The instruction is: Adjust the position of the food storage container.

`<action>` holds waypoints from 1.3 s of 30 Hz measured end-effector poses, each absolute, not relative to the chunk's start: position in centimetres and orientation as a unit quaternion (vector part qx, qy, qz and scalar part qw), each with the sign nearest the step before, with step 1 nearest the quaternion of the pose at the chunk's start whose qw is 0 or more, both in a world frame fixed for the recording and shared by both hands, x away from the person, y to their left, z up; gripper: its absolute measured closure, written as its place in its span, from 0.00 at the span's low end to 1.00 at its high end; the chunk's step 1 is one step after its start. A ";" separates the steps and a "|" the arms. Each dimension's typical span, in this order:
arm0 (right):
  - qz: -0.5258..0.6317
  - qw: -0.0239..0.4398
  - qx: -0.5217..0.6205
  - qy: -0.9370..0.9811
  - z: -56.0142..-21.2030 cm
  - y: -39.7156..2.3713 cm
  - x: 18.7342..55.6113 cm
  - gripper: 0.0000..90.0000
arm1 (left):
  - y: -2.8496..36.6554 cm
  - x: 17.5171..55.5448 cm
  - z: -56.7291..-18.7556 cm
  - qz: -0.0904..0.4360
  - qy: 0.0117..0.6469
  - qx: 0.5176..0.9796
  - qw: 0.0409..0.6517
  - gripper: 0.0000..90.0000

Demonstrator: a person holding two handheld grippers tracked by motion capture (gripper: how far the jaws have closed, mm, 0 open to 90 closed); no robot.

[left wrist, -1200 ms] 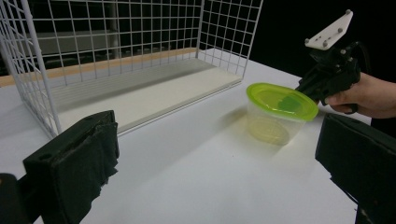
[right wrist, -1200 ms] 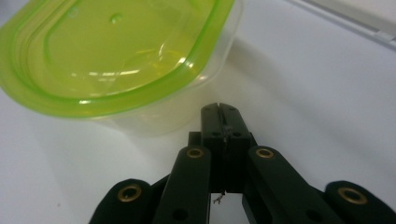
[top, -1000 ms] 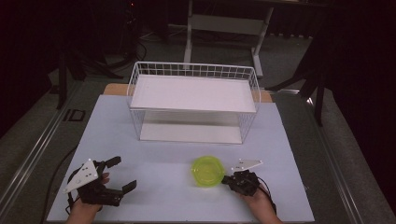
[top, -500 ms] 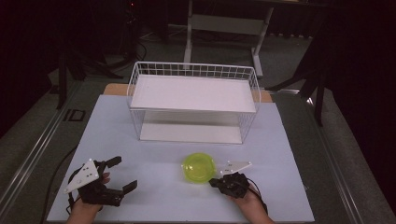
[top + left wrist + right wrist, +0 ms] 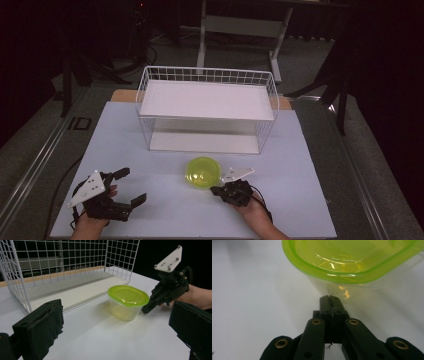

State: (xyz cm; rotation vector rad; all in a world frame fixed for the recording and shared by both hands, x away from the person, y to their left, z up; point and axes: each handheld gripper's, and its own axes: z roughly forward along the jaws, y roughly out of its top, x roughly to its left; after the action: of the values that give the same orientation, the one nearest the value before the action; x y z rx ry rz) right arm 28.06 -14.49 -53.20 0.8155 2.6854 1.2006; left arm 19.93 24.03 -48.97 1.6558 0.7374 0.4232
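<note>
Sliding leftward since a second ago, the clear container with green lid (image 5: 203,173) now sits further toward the bench's middle, pushed by the right hand-held gripper (image 5: 216,190), whose jaws are pressed together with their tips against the container's side wall. The left hand-held gripper (image 5: 131,186) rests unmoved, jaws spread and empty. Beyond the container stands a white wire basket (image 5: 207,107) on the pale bench (image 5: 300,165); the room behind is dark.
</note>
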 end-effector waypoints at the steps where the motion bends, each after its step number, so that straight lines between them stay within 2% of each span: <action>1: 0.393 0.046 0.269 0.878 -53.2 -14.5 28.3 1.00 | 24.0 19.9 -49.0 0.182 0.317 0.713 0.598 0.00; 12: 0.400 0.055 0.271 0.874 -53.2 -14.3 29.2 1.00 | 24.0 19.9 -49.0 0.182 0.316 0.715 0.596 0.00; 27: 0.421 0.087 0.282 0.858 -50.9 -17.7 28.5 0.97 | 23.5 20.0 -49.1 0.178 0.316 0.718 0.594 0.00; 29: 0.427 0.090 0.284 0.854 -50.7 -17.9 28.4 0.92 | 23.5 20.0 -49.1 0.178 0.317 0.717 0.595 0.00; 33: 0.436 0.093 0.277 0.851 -50.1 -18.0 28.3 0.76 | 23.4 20.2 -49.1 0.178 0.318 0.719 0.591 0.00; 35: 0.438 0.098 0.276 0.850 -50.0 -18.0 28.2 0.73 | 23.3 20.3 -49.2 0.176 0.318 0.720 0.591 0.00; 38: 0.458 0.102 0.274 0.840 -49.4 -17.8 28.1 0.56 | 23.1 20.5 -49.2 0.166 0.319 0.720 0.594 0.00; 39: 0.458 0.102 0.274 0.840 -49.4 -17.8 28.1 0.56 | 23.1 20.5 -49.2 0.166 0.319 0.720 0.594 0.00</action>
State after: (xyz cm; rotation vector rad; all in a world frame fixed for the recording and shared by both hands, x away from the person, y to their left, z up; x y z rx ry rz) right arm 28.07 -17.75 -49.39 0.8089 2.4795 1.3510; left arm 20.51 23.12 -49.20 1.6723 0.7419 0.3852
